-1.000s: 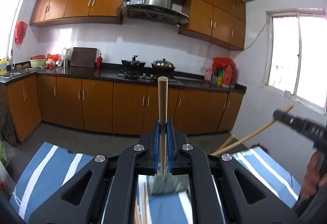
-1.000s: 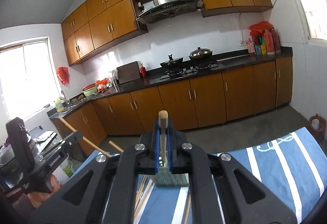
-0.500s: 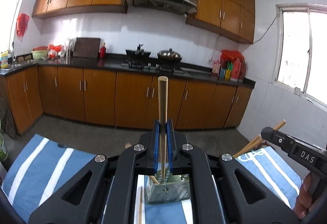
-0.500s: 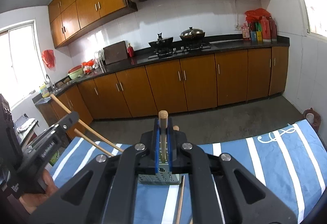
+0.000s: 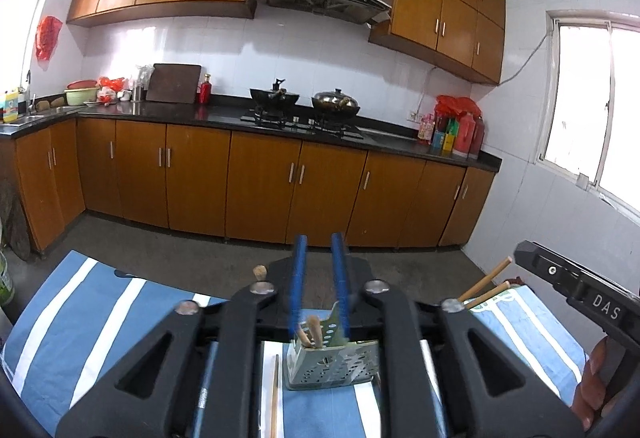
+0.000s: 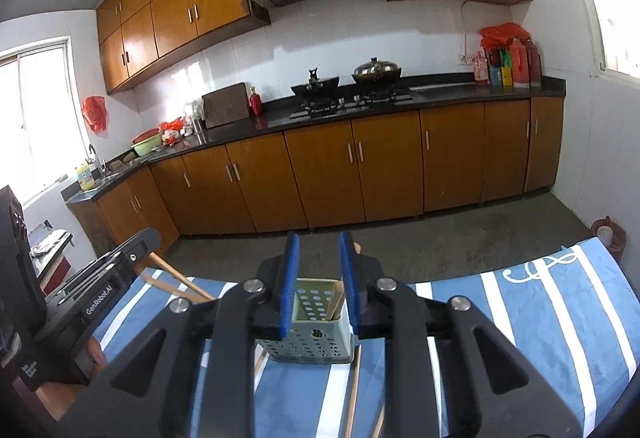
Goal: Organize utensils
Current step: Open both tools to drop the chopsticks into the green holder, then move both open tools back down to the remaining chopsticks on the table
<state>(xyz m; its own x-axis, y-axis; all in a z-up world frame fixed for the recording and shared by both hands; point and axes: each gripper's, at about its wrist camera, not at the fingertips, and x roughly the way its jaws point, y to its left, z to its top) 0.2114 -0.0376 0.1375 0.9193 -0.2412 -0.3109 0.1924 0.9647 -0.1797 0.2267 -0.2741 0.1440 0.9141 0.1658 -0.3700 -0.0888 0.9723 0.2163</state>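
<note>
Cloth [image 5: 100,318], one, blue with white stripes, covers the table in both views. Holder [image 5: 332,364], one: grey-green square caddy with round perforations on the walls, standing upright on the cloth, centred just beyond both sets of fingertips. In the right wrist view the holder [image 6: 312,334] sits framed between the blue pads.

Grippers, two. Left gripper [image 5: 319,278]: jaws apart, blue pads parallel, nothing between them. Right gripper [image 6: 318,278]: jaws apart too, wider gap, nothing held. Each shows up at the edge of the other's view, black body with a hand on it.

Chopsticks, wooden, light brown. Counted in the left wrist view:
- two ends poking up inside the holder [image 5: 314,330], leaning
- one lying flat on the cloth [image 5: 274,394] just left of the holder
- two angled ones [image 5: 486,284] right of the holder, near the right gripper's body
- one rounded end [image 5: 259,272] showing above the left gripper's linkage; can't tell what it rests on

Right wrist view: one stick inside the holder [image 6: 335,302], leaning on the right wall; one flat on the cloth [image 6: 353,394] under the gripper on the right; another pair angled at the left [image 6: 180,280] by the left gripper's body. Total count uncertain, gripper bodies hide part of the cloth.
</note>
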